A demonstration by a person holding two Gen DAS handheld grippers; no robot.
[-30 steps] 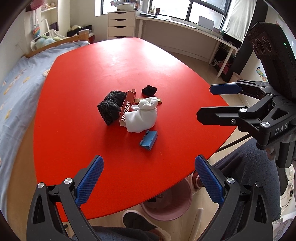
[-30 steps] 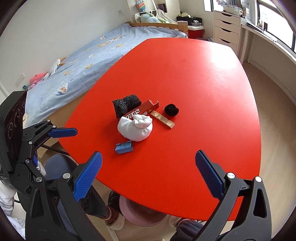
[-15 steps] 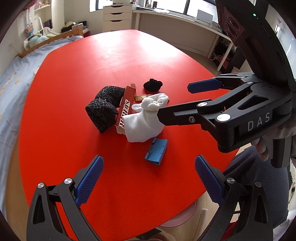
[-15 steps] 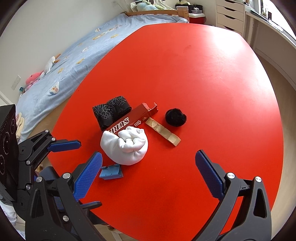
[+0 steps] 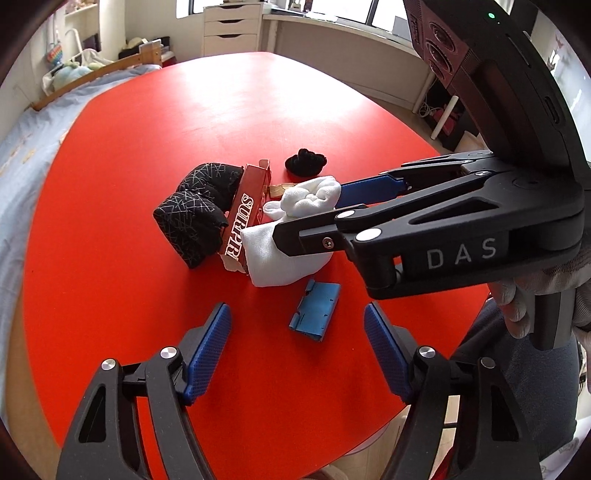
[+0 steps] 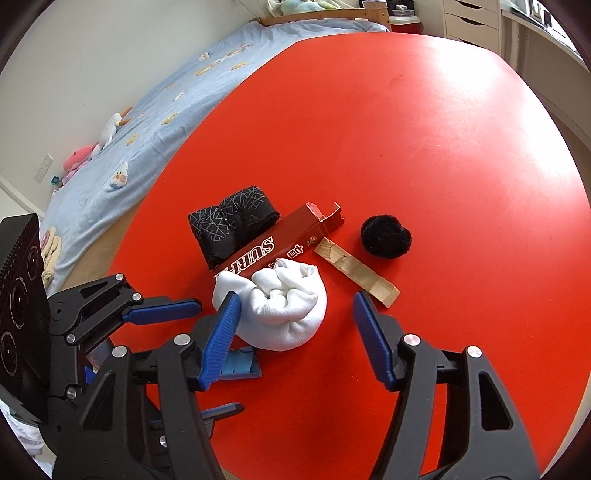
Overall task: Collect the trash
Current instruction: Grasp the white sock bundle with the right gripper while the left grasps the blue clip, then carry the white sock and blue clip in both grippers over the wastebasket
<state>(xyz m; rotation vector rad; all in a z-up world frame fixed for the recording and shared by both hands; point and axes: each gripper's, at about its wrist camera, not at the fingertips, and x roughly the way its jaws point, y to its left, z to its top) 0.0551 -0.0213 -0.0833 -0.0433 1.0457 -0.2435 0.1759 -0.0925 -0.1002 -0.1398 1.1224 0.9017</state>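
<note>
On the red table [image 5: 147, 110] lie a rolled white sock [image 5: 284, 254] [image 6: 286, 310], a black patterned sock roll [image 5: 195, 218] [image 6: 231, 225], a dark red carton [image 5: 245, 218] [image 6: 280, 240], a brown cardboard strip [image 6: 356, 269], a black fuzzy ball [image 5: 306, 161] [image 6: 386, 236] and a small blue box [image 5: 316, 308] [image 6: 236, 363]. My left gripper [image 5: 297, 350] is open, just short of the blue box. My right gripper [image 6: 295, 339] is open, straddling the white sock's near side; it also shows in the left wrist view [image 5: 314, 210].
A bed with a light blue cover [image 6: 155, 110] runs along the table's far left side. White drawers [image 5: 231, 26] and a long desk [image 5: 351, 29] stand by the windows. The table's near edge [image 5: 258, 454] is close below the left gripper.
Both grippers have moved forward and down toward the pile. The right gripper now reaches over the white sock. The left gripper's fingers have closed in somewhat around the blue box.
</note>
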